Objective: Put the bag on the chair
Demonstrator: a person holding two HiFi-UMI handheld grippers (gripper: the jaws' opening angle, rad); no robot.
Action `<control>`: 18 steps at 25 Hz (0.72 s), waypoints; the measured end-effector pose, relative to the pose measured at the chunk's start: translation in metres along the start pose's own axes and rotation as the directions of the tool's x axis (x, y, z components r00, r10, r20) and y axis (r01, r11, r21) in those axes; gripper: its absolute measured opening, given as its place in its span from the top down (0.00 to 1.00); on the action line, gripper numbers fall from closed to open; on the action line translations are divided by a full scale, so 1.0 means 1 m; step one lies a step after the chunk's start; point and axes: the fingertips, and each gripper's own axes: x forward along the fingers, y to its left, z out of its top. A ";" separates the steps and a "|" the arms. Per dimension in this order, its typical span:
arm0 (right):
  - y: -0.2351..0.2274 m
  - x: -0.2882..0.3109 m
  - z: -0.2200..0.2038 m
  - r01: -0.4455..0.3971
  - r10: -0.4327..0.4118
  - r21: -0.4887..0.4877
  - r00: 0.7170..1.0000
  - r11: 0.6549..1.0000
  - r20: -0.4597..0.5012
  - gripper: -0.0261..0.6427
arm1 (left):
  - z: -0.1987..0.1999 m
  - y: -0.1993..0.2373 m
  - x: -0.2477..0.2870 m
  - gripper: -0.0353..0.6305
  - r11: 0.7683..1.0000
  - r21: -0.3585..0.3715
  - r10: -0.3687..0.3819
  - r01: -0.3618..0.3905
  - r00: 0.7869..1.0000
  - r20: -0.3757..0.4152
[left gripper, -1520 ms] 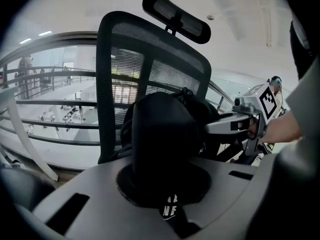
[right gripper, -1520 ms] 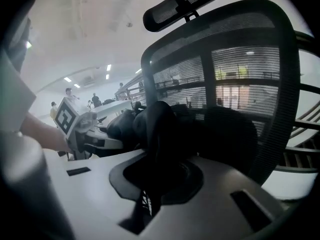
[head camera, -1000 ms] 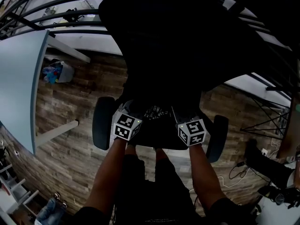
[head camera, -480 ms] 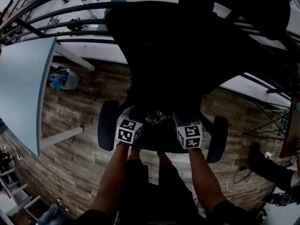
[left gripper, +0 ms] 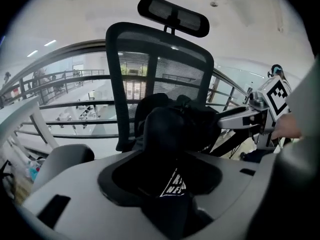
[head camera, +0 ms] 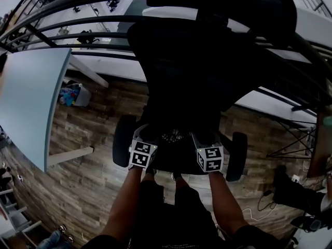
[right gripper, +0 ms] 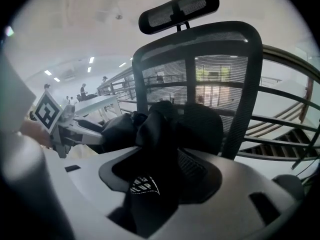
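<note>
A black bag (head camera: 174,139) lies on the seat of a black mesh office chair (head camera: 192,71) with two armrests (head camera: 123,140). In the head view my left gripper (head camera: 149,135) and right gripper (head camera: 203,138) sit at the seat's front edge, either side of the bag. Both sets of jaws are opening. In the left gripper view the bag (left gripper: 172,126) slumps against the chair back (left gripper: 160,74), with a black strap (left gripper: 167,194) lying loose between the jaws. The right gripper view shows the bag (right gripper: 160,129) and its strap (right gripper: 142,194) the same way. The fingertips themselves are hidden.
A pale blue table (head camera: 26,102) stands at the left with a small bin of coloured things (head camera: 72,95) beside it. A curved railing (head camera: 78,14) runs behind the chair. Cables and dark gear (head camera: 290,191) lie on the wood floor at the right. The person's legs are just below the seat.
The head view has drifted, so chair and table sit further right. Both grippers have drawn back a little toward the person, relative to the armrests. The bag stays on the seat.
</note>
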 end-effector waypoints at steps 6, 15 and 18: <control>0.009 -0.027 0.040 -0.003 0.002 0.002 0.995 1.000 0.104 0.65 | 0.034 -0.002 -0.033 0.62 0.999 -0.033 0.009 -0.006 0.996 0.090; 0.022 -0.068 0.127 0.013 0.003 -0.054 0.954 0.998 0.298 0.72 | 0.112 -0.018 -0.082 0.70 0.998 0.058 0.013 -0.028 0.972 0.235; 0.029 -0.084 0.153 0.032 0.006 -0.098 0.932 0.995 0.362 0.86 | 0.139 -0.025 -0.101 0.81 0.996 0.078 0.013 -0.038 0.953 0.301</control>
